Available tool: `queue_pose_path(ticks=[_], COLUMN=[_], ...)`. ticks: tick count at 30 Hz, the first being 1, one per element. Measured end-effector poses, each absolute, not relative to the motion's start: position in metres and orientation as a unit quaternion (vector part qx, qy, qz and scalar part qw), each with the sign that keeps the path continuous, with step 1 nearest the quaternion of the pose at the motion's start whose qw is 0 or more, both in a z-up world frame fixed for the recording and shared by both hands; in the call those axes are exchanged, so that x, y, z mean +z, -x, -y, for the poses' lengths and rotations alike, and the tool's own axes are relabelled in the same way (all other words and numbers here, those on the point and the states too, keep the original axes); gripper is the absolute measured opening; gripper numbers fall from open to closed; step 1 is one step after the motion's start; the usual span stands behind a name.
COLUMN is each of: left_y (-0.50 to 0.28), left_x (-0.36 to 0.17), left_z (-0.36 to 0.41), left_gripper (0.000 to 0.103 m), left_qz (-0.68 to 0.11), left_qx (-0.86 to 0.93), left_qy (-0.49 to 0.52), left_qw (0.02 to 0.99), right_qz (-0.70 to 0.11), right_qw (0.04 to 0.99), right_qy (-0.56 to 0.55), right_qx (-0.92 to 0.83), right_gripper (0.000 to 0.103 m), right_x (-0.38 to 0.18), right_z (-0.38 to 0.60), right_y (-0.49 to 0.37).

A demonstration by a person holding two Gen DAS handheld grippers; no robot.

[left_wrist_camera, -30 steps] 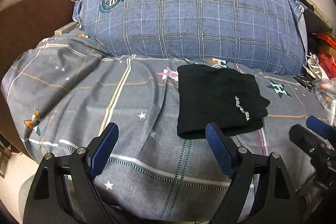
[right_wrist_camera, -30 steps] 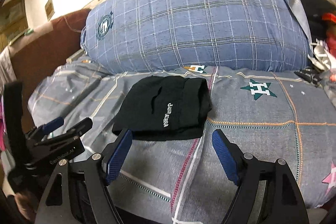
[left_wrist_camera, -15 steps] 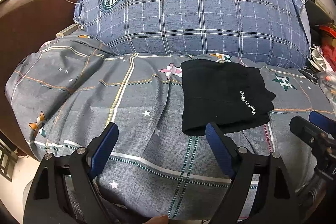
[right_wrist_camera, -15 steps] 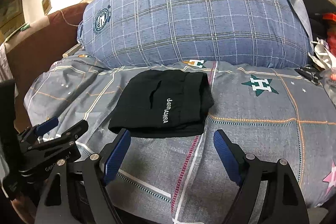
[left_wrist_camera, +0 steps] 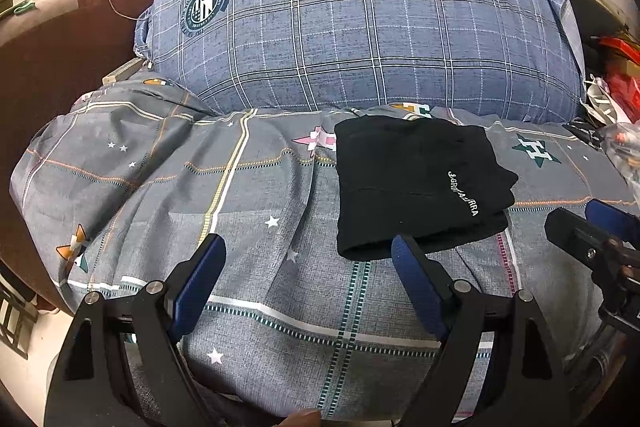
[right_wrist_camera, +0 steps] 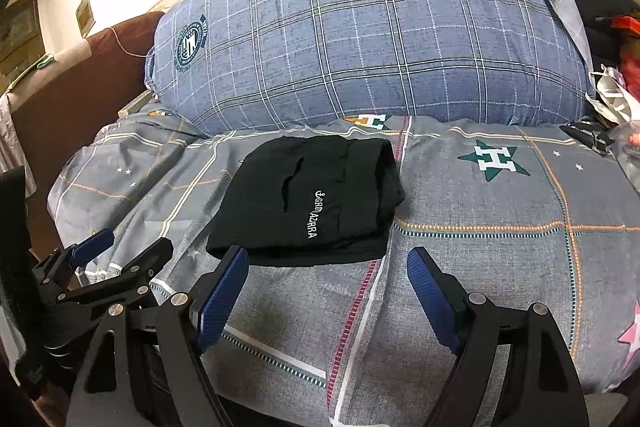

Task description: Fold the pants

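Observation:
The black pants (left_wrist_camera: 416, 187) lie folded into a compact rectangle on the grey patterned bedsheet (left_wrist_camera: 248, 227), white lettering facing up. They also show in the right wrist view (right_wrist_camera: 312, 203). My left gripper (left_wrist_camera: 308, 267) is open and empty, hovering above the sheet just short of the pants' near left edge. My right gripper (right_wrist_camera: 328, 283) is open and empty, just short of the pants' near edge. Each gripper appears at the edge of the other's view: the right gripper (left_wrist_camera: 596, 239), the left gripper (right_wrist_camera: 108, 259).
A large blue plaid pillow (left_wrist_camera: 360, 27) lies behind the pants against the wall. A brown headboard or sofa arm (left_wrist_camera: 60, 67) stands on the left. Red and white clutter (left_wrist_camera: 612, 87) sits at the far right. The bed's near edge is just below the grippers.
Both grippers have drawn back a little and risen from the pants, staying open. The folded pants have not moved.

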State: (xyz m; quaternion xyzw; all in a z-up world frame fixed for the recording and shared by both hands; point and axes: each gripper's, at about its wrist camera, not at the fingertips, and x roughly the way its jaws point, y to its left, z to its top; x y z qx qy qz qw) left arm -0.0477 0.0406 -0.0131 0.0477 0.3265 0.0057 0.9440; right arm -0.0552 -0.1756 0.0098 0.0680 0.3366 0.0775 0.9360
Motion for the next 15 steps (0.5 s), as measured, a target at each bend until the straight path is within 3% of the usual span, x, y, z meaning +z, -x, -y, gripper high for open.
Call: queue_pose_path(ticks=[15], left_y=[0.0456], left_x=[-0.0132], left_z=[-0.044], left_gripper=[0.086], left_qz=[-0.33], left_qx=[0.01], left_qy=[-0.041], left_qw=[0.943], right_qz=[-0.336], right_qw=[0.936], right_qy=[-0.066], right_qx=[0.077], right_gripper=[0.083], right_x=[0.0103], right_z=[0.175], right_y=[0.0557])
